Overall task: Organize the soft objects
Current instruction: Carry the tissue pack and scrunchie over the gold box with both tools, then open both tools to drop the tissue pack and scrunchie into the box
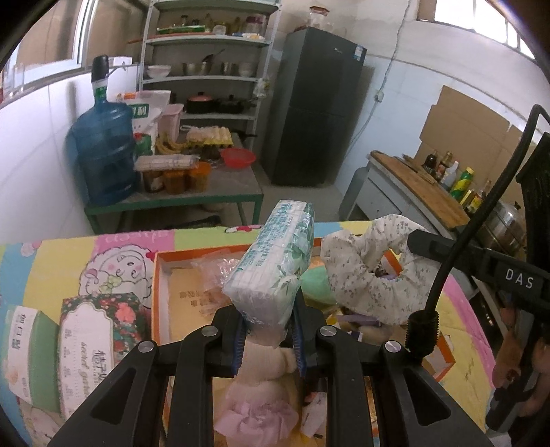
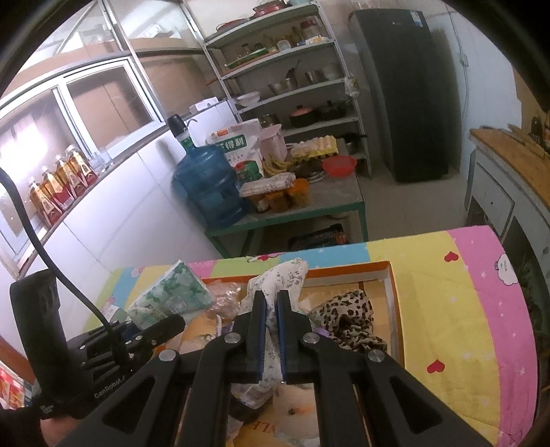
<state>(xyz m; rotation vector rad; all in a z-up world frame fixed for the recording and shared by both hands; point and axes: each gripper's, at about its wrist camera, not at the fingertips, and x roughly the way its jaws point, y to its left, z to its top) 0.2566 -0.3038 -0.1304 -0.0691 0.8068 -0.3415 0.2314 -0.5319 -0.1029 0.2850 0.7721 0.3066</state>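
Tissue pack (image 1: 275, 261) — white, green-leafed — in left fingers (image 1: 240, 338); floral cloth (image 2: 275, 282) in right fingers (image 2: 259, 330).

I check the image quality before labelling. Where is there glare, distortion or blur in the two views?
Left wrist view: the window top right is blown out, the shelf and fridge bend from the fisheye, and the tissue pack is sharp. Right wrist view: the glass panes at left glare, black vignette fills the corners, and the floral cloth is slightly soft.
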